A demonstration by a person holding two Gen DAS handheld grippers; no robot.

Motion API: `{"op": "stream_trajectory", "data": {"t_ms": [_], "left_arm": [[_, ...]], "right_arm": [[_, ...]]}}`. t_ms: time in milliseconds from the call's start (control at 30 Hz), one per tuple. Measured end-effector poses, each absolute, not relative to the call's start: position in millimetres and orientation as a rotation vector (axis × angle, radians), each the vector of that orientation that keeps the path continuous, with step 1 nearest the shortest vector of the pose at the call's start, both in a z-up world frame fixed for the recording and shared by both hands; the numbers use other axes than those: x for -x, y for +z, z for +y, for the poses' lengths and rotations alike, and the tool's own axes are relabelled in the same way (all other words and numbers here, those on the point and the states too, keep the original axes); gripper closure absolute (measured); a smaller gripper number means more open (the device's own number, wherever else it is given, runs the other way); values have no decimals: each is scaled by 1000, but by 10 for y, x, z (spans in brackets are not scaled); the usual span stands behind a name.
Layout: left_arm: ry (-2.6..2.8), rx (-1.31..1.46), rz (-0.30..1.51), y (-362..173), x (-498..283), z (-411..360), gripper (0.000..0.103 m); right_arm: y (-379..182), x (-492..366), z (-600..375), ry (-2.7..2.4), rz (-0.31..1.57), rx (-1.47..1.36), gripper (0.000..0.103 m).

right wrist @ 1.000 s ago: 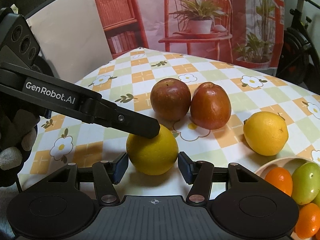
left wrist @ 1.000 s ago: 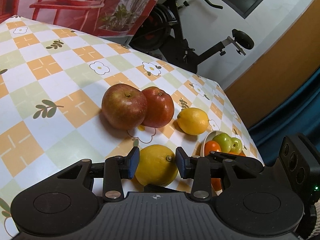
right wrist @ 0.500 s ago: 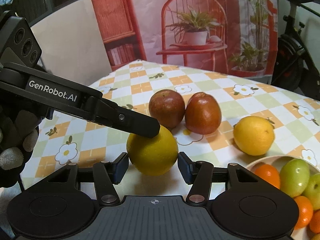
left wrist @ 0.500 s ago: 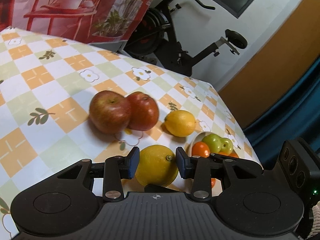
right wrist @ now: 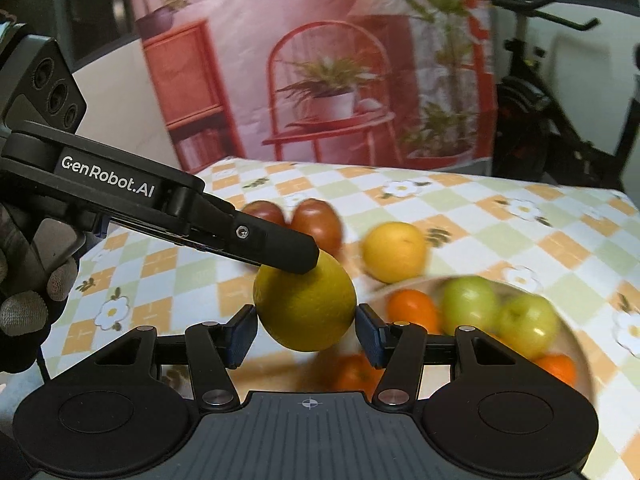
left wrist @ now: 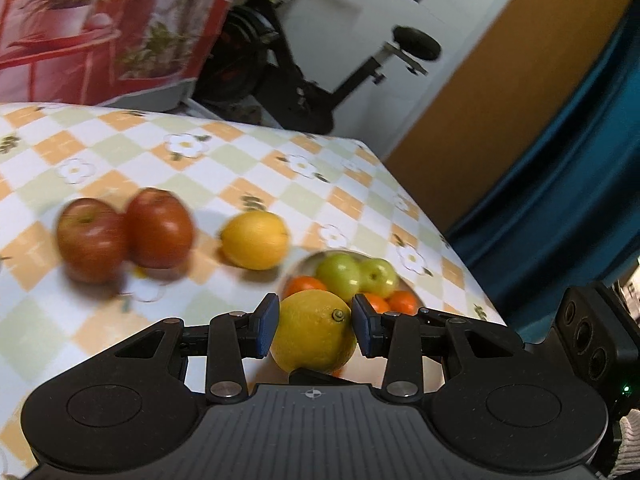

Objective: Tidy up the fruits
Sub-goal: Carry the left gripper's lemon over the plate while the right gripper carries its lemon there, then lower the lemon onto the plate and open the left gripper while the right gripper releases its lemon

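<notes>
- My right tongs (right wrist: 306, 334) pinch a big yellow lemon (right wrist: 305, 307) from both sides, blue pads against its dimpled skin; it hangs clear of the table, just over the near edge of the bowl.
- My left tongs (left wrist: 314, 330) pinch the same lemon (left wrist: 314, 330) across its other axis, one pad beside its small stem nub.
- In the right wrist view the black left finger (right wrist: 280, 250) lies on top of the lemon, and the body behind it reads "GenRobot.AI" in white.
- The white bowl (right wrist: 576, 354) holds two green apples (right wrist: 470, 306) and several small oranges (right wrist: 412, 308).
- Beyond, a second lemon (left wrist: 255, 240) and two red apples (left wrist: 160, 228), touching, sit blurred on the checked floral table (left wrist: 240, 168).
</notes>
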State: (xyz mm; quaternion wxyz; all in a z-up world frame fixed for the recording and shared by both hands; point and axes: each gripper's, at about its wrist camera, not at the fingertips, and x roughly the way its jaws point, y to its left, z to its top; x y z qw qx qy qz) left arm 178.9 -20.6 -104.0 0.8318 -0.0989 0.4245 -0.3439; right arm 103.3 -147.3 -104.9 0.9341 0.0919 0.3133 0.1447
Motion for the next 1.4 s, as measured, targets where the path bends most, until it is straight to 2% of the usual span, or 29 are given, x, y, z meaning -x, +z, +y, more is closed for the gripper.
{"op": "stream_trajectory", "data": {"t_ms": [433, 1300, 1400], "left_arm": [[-787, 107, 953, -1171, -1841, -833, 61], [-683, 90, 947, -1268, -1990, -827, 62], [-664, 92, 940, -1256, -1976, -801, 62]], "right_arm": [[-1278, -793, -2016, 179, 648, -293, 53], [-1323, -807, -2027, 144, 651, -302, 53], [-1324, -783, -2029, 142, 644, -306, 56]]}}
